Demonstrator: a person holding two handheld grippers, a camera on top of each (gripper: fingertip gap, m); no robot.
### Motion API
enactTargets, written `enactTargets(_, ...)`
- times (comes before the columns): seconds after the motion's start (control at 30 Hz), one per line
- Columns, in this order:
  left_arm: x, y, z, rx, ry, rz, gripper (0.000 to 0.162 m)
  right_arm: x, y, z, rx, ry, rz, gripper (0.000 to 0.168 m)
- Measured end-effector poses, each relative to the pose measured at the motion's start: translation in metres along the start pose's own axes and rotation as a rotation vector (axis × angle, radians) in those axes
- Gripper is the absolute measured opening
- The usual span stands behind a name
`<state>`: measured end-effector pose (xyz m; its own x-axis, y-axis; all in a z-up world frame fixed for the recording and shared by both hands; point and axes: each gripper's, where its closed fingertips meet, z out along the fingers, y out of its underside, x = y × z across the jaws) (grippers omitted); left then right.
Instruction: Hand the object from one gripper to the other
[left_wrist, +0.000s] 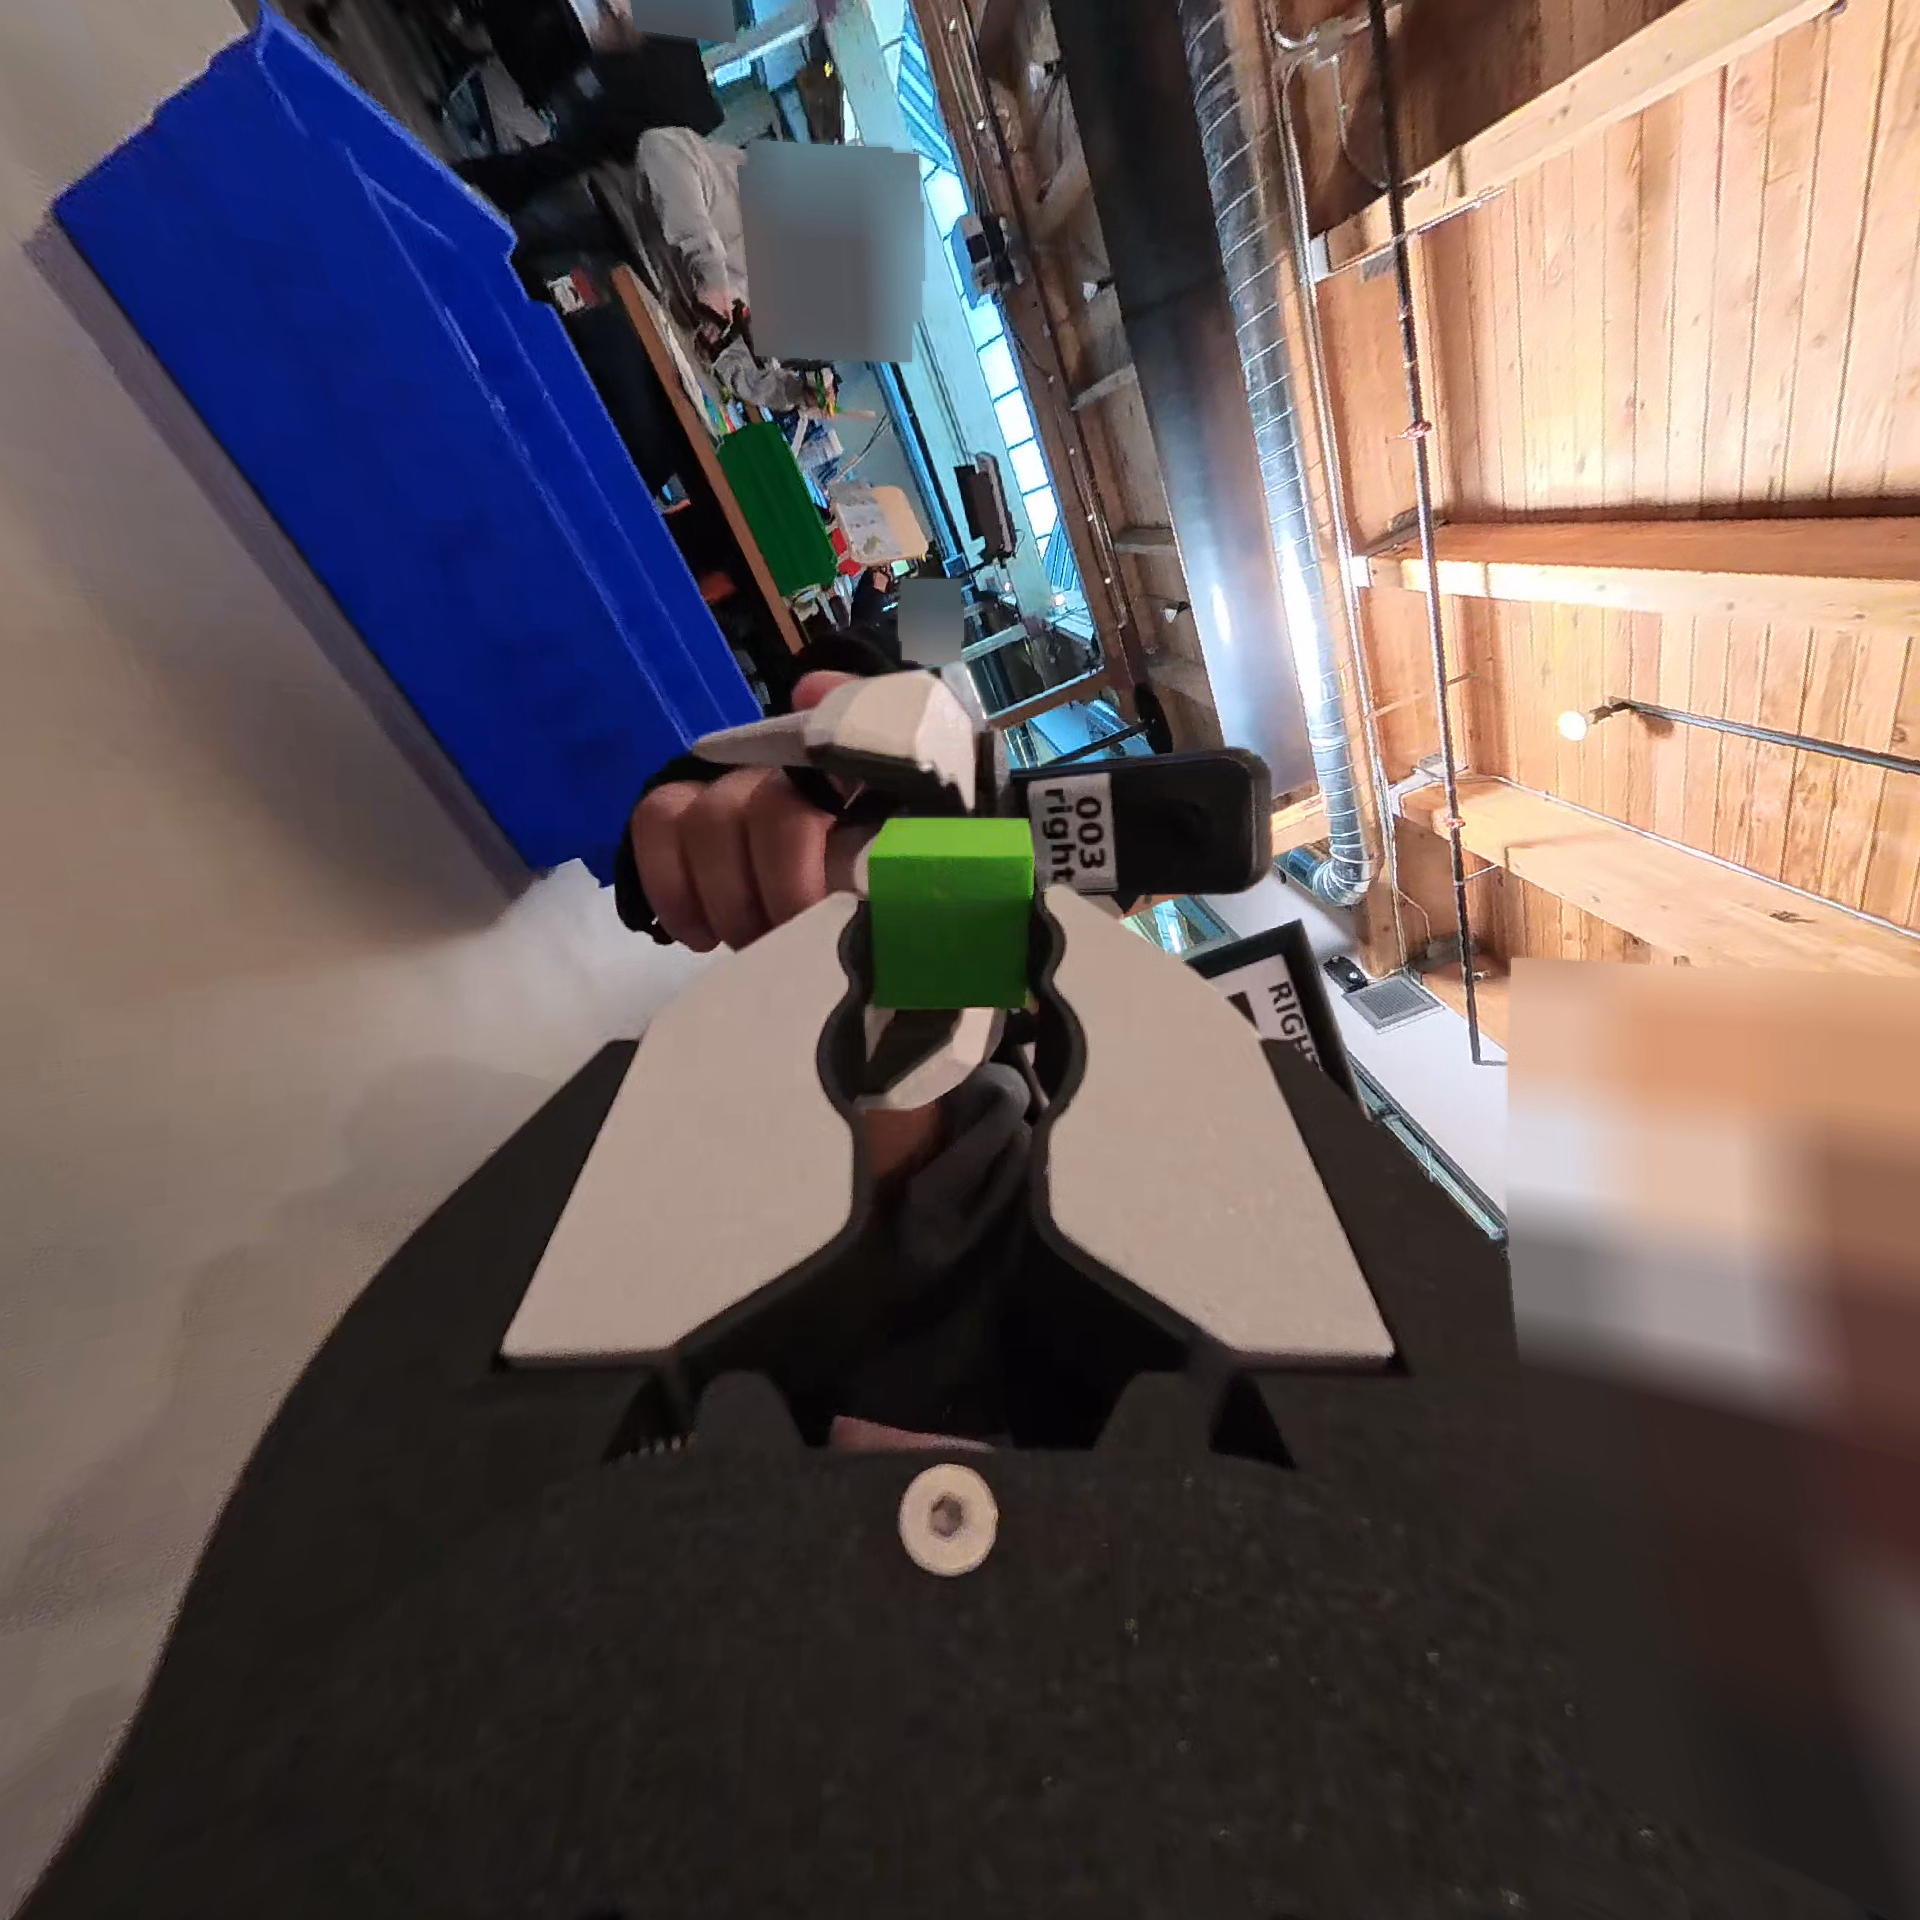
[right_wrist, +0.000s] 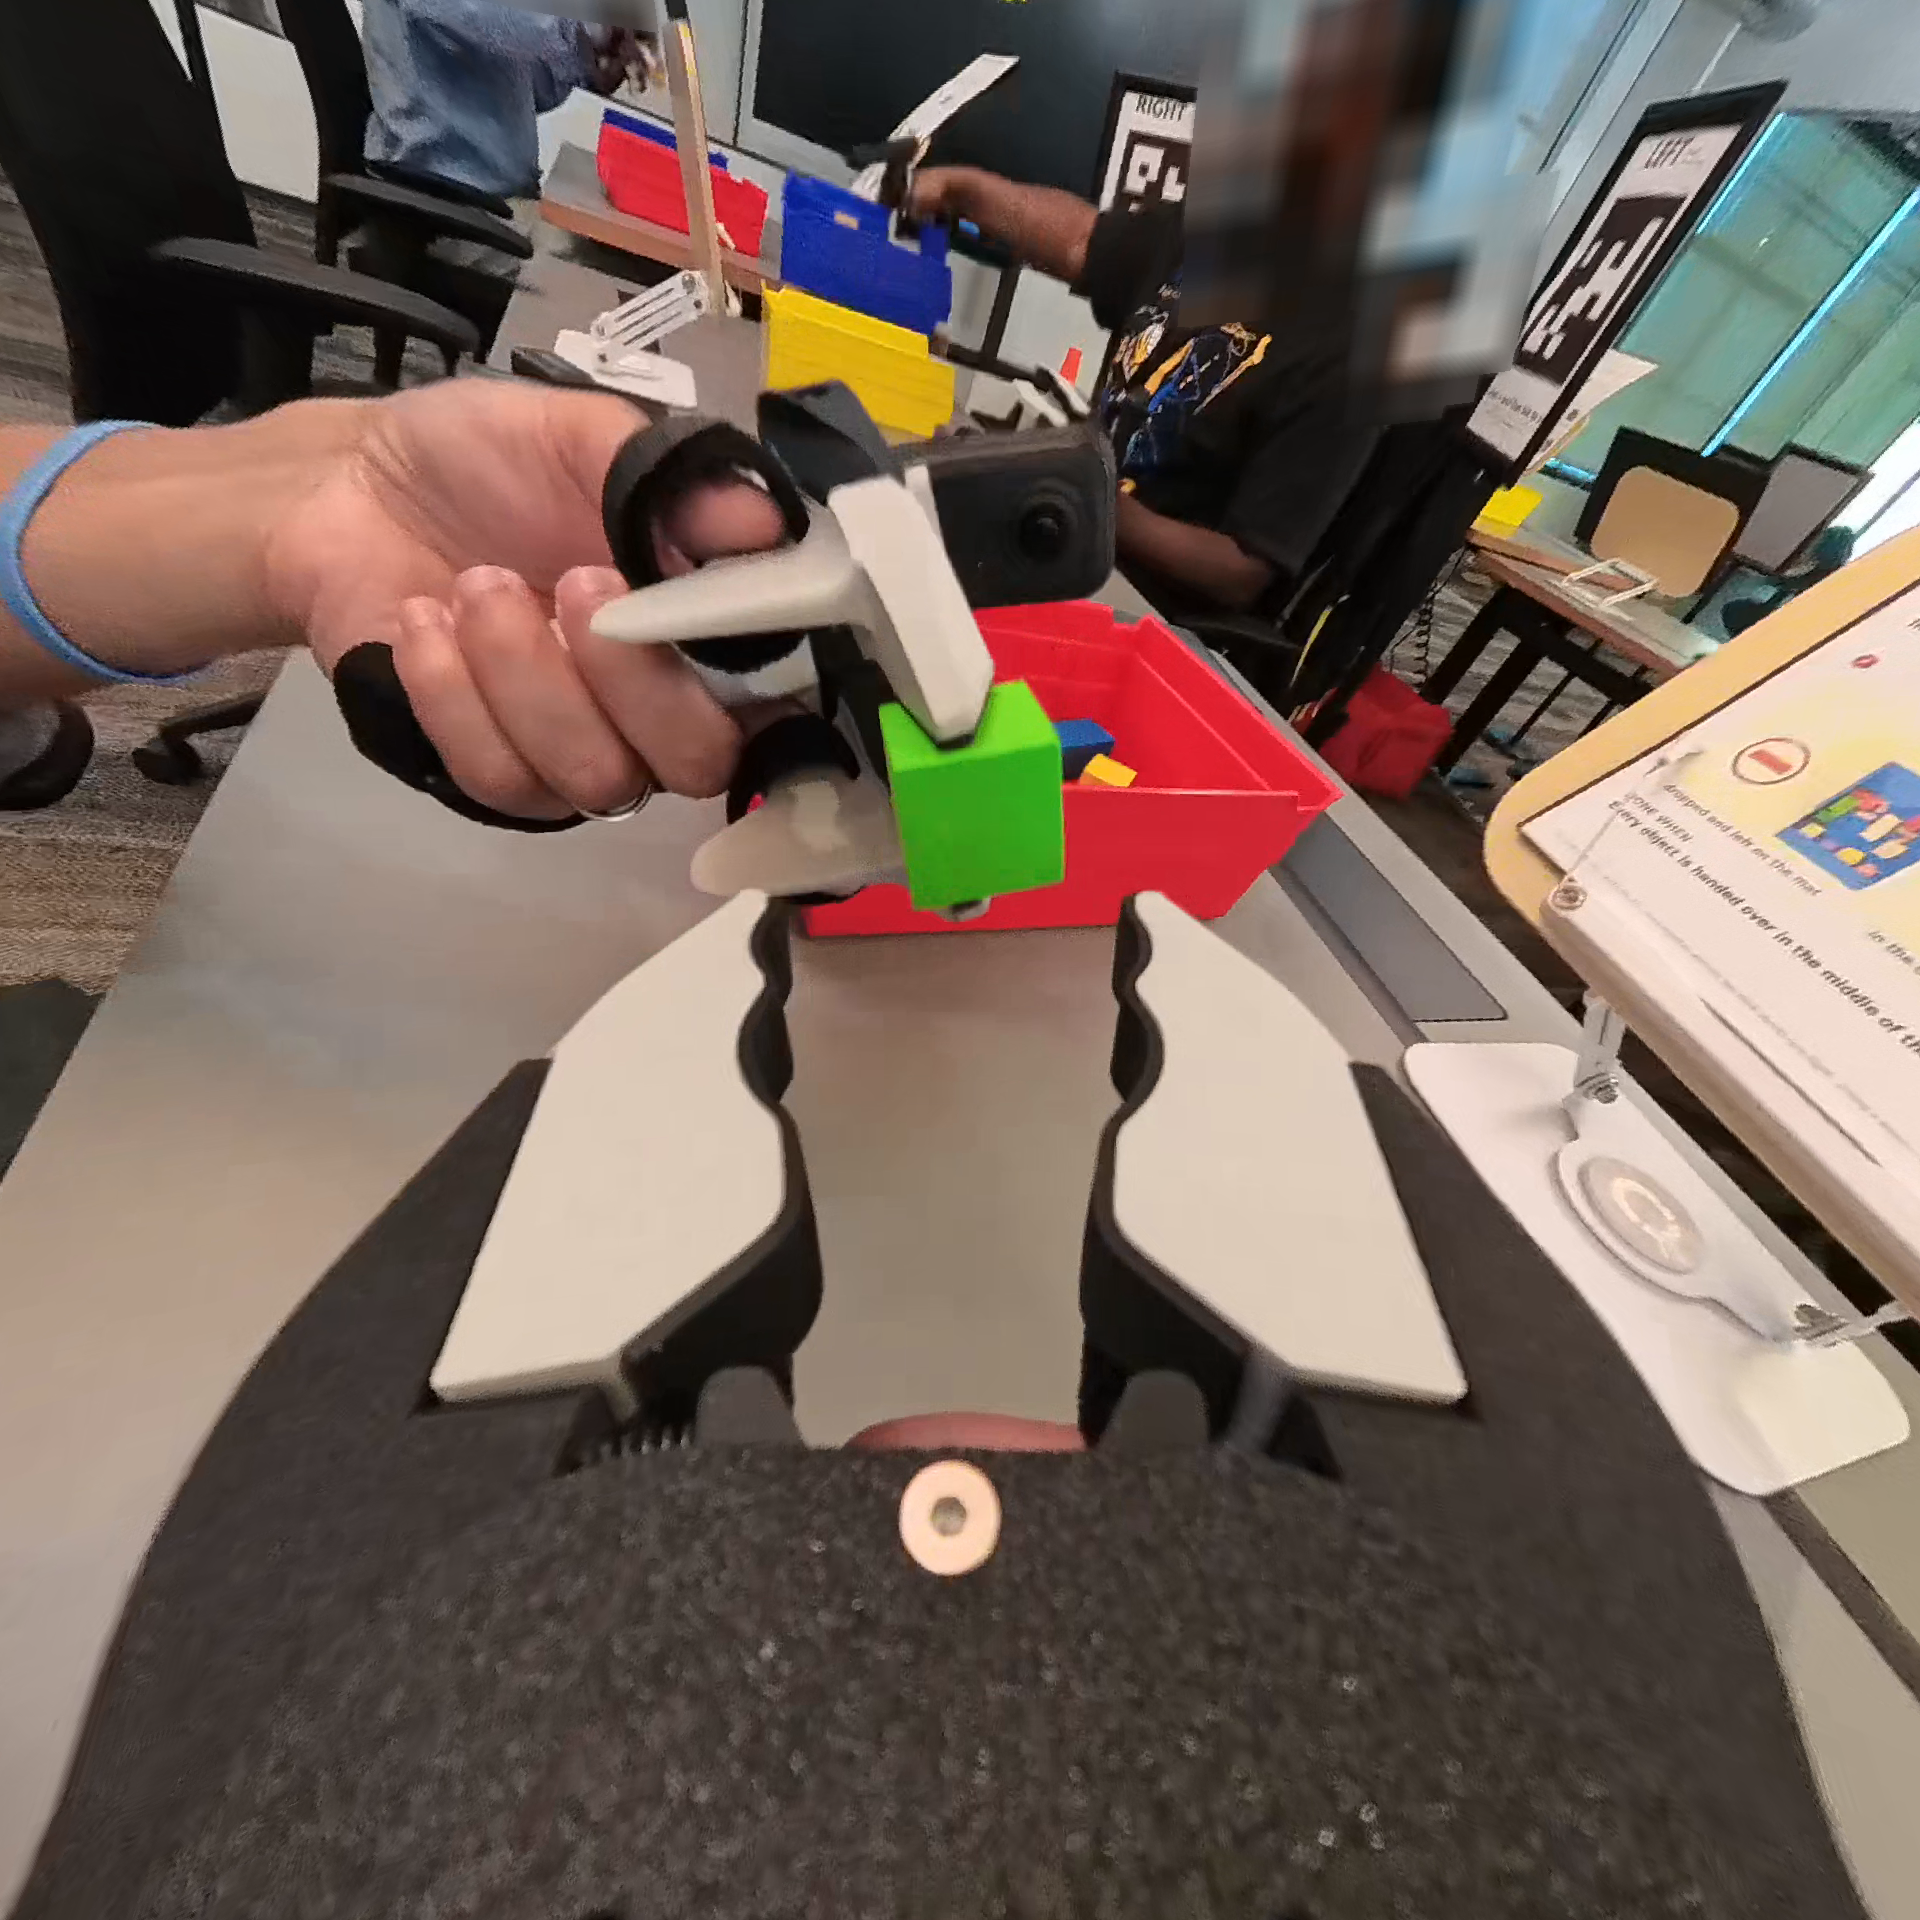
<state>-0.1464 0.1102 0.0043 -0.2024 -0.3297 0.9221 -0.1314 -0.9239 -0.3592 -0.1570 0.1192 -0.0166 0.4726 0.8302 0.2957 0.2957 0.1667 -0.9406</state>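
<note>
A pale grey bench (right_wrist: 343, 1039) is seen stretching ahead in the right wrist view, and in the left wrist view a large blue plastic bin (left_wrist: 343, 447) is seen against the pale surface at the upper left. A red plastic bin (right_wrist: 1174, 821) is set on the bench, with small blue and yellow blocks (right_wrist: 1096, 753) lying inside it. At the right edge a printed instruction sheet on a tilted wooden board (right_wrist: 1766, 831) is carried by a white stand whose base rests on the bench.

The left tool (left_wrist: 951, 940) is clamped on a bright green plastic cube (left_wrist: 951, 914), which is pinched between the tips of its two grey fingers (left_wrist: 727, 1132). In the right wrist view the same tool (right_wrist: 961, 821) is seen from the front, held in a hand (right_wrist: 447, 603) with a blue wristband, the cube (right_wrist: 977, 800) being gripped above and below and held in the air over the bench, in front of the red bin.

The right tool (right_wrist: 951, 935) is held with its fingers (right_wrist: 644, 1164) spread wide apart and nothing between them; their tips lie just below the cube and are not seen touching it. In the left wrist view the right tool (left_wrist: 914, 883) is seen behind the cube, one finger above it and one below.
</note>
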Motion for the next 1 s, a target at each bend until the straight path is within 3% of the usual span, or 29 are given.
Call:
enactTargets(0.27, -0.013, 0.011, 0.011, -0.042, 0.013, -0.047, 0.027, -0.002, 0.002, -0.003, 0.034, -0.008, 0.006, 0.055)
enactTargets(0.33, -0.014, 0.014, 0.013, -0.053, 0.022, -0.062, 0.027, -0.003, 0.003, -0.004, 0.038, -0.005, -0.007, 0.028)
enactTargets(0.53, -0.006, 0.022, 0.015, -0.076, 0.084, -0.068, 0.028, -0.006, -0.001, -0.011, 0.033, -0.04, -0.015, 0.028)
enactTargets(0.57, -0.006, 0.027, 0.012, -0.084, 0.074, -0.043, 0.036, -0.007, -0.005, -0.013, 0.047, -0.036, -0.02, 0.028)
enactTargets(0.63, -0.016, 0.04, 0.0, -0.091, -0.03, 0.037, 0.065, -0.006, -0.012, -0.021, 0.057, -0.038, -0.02, 0.028)
enactTargets(0.73, -0.041, 0.068, -0.029, -0.06, -0.258, 0.222, 0.064, 0.025, -0.022, -0.053, 0.034, 0.083, -0.052, 0.028)
enactTargets(0.87, -0.074, 0.113, -0.071, -0.011, -0.583, 0.488, 0.058, 0.117, -0.031, -0.14, -0.007, 0.408, 0.047, 0.028)
enactTargets(1.0, -0.081, 0.125, -0.094, -0.002, -0.78, 0.663, 0.051, 0.194, 0.009, -0.213, -0.201, 0.631, 0.254, 0.028)
